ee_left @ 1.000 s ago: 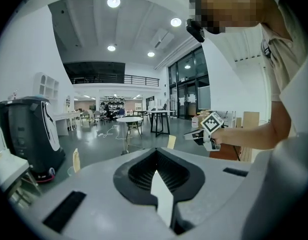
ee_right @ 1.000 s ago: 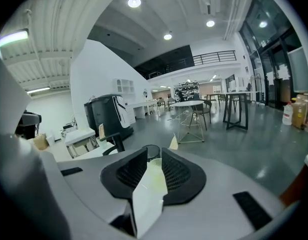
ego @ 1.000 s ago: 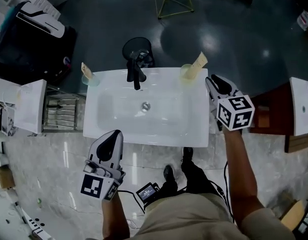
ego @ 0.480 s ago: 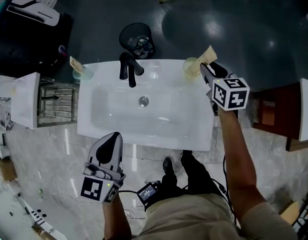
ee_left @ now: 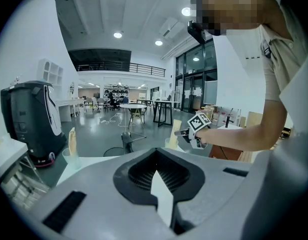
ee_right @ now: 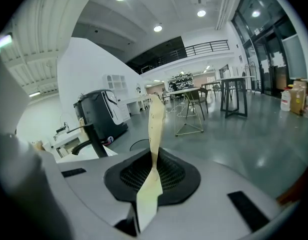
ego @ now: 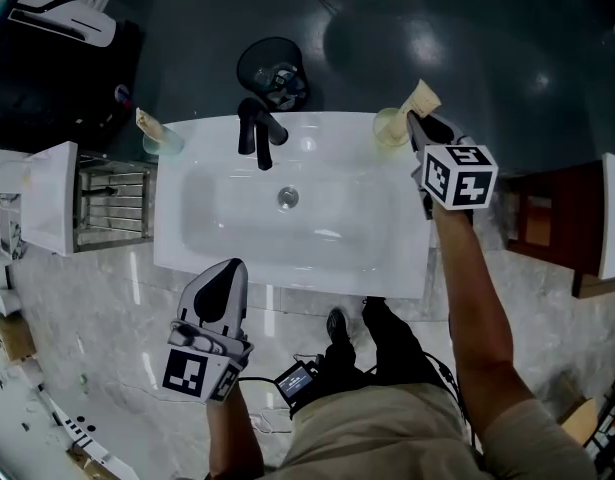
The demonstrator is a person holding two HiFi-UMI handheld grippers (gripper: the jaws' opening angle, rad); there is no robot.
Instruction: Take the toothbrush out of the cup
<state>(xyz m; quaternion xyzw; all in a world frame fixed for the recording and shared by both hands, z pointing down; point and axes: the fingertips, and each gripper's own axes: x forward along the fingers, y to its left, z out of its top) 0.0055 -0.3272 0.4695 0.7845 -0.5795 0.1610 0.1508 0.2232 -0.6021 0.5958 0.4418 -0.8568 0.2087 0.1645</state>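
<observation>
A clear cup stands on the back right corner of the white sink, with a pale-yellow toothbrush sticking up out of it. My right gripper is right at that cup; its jaws have just been closing, and in the right gripper view the toothbrush runs up from between the pads, pinched there. My left gripper hangs in front of the sink's near edge, shut and holding nothing. From the left gripper view I see the right gripper against the toothbrush.
A black faucet stands at the sink's back middle. A second cup with a toothbrush is on the back left corner. A wire bin sits behind the sink, a metal rack to its left, a black machine beyond.
My right gripper has moved from beside the sink's right edge up to the right cup and closed on the toothbrush. The left gripper has stayed in front of the sink.
</observation>
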